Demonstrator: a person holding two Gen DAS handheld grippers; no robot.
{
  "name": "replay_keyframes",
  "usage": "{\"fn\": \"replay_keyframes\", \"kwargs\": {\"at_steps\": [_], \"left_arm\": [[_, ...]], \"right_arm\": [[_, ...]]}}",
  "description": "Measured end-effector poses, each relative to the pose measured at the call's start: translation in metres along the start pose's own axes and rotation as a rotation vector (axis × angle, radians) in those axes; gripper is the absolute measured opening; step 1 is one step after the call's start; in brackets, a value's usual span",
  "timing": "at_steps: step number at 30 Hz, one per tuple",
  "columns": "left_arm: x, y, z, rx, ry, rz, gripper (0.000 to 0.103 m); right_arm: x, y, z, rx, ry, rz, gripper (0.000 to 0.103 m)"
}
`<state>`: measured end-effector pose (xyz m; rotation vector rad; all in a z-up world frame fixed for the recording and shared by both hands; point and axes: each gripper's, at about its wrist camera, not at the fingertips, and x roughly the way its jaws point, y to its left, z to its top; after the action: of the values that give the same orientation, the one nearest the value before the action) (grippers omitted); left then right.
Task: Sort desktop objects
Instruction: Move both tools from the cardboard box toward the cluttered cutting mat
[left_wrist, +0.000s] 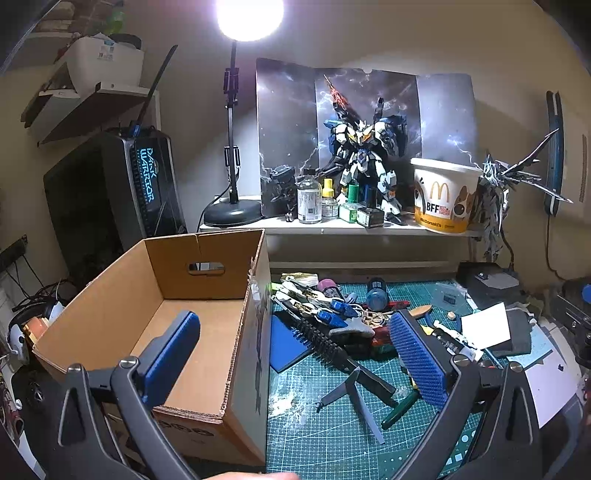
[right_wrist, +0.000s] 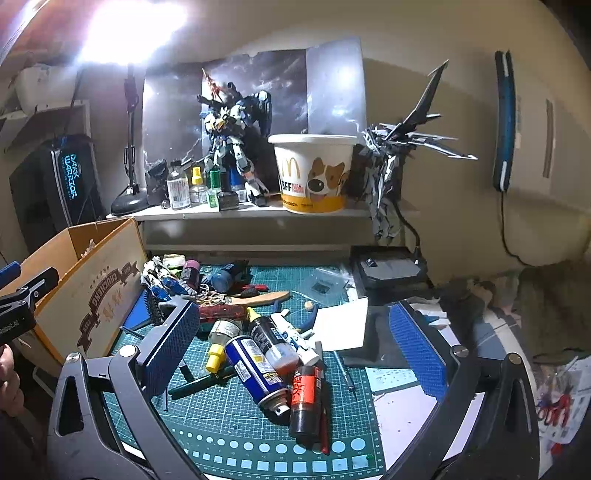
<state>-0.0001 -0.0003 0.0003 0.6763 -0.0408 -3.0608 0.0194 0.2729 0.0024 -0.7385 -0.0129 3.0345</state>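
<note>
An open, empty cardboard box (left_wrist: 207, 266) stands on the left of the green cutting mat (left_wrist: 332, 435); it also shows in the right wrist view (right_wrist: 99, 291). My left gripper (left_wrist: 295, 354) is open and empty, its left finger over the box, its right finger over the mat's clutter. My right gripper (right_wrist: 295, 339) is open and empty above a pile: a blue spray can (right_wrist: 258, 373), a black and red can (right_wrist: 304, 398), a small bottle with a yellow cap (right_wrist: 219, 343), a dark bottle with a yellow tip (right_wrist: 266, 336). A black comb (left_wrist: 325, 339) and blue-white model parts (left_wrist: 317, 302) lie by the box.
A shelf (left_wrist: 332, 223) at the back holds a robot model (left_wrist: 365, 162), small bottles (left_wrist: 309, 199), a McDonald's bucket (left_wrist: 445, 195) and a lamp base (left_wrist: 232, 214). White paper (right_wrist: 343, 325) and a black box (right_wrist: 391, 269) lie right. A dark winged model (right_wrist: 399, 155) stands far right.
</note>
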Motion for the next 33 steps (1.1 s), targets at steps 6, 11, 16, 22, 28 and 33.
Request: {"fn": "replay_keyframes", "kwargs": {"at_steps": [6, 11, 16, 22, 28, 33], "left_arm": [[0.000, 0.001, 0.001, -0.002, 0.008, 0.003, 0.103], [0.000, 0.002, 0.002, -0.003, 0.016, 0.005, 0.103], [0.000, 0.001, 0.002, -0.004, 0.014, 0.010, 0.103], [0.000, 0.000, 0.000, 0.000, 0.014, 0.000, 0.103], [0.001, -0.003, -0.001, 0.006, 0.018, -0.014, 0.103], [0.002, -0.012, -0.004, 0.031, 0.015, -0.067, 0.103]], "right_arm": [[0.000, 0.003, 0.001, -0.003, 0.015, -0.003, 0.103], [0.002, 0.004, 0.000, -0.010, 0.027, -0.004, 0.103], [0.005, 0.003, -0.001, -0.015, 0.037, -0.002, 0.103], [0.007, 0.002, -0.003, -0.019, 0.043, -0.007, 0.103], [0.008, 0.001, -0.006, -0.024, 0.046, -0.008, 0.103], [0.014, -0.007, -0.010, -0.030, 0.066, 0.003, 0.103]]}}
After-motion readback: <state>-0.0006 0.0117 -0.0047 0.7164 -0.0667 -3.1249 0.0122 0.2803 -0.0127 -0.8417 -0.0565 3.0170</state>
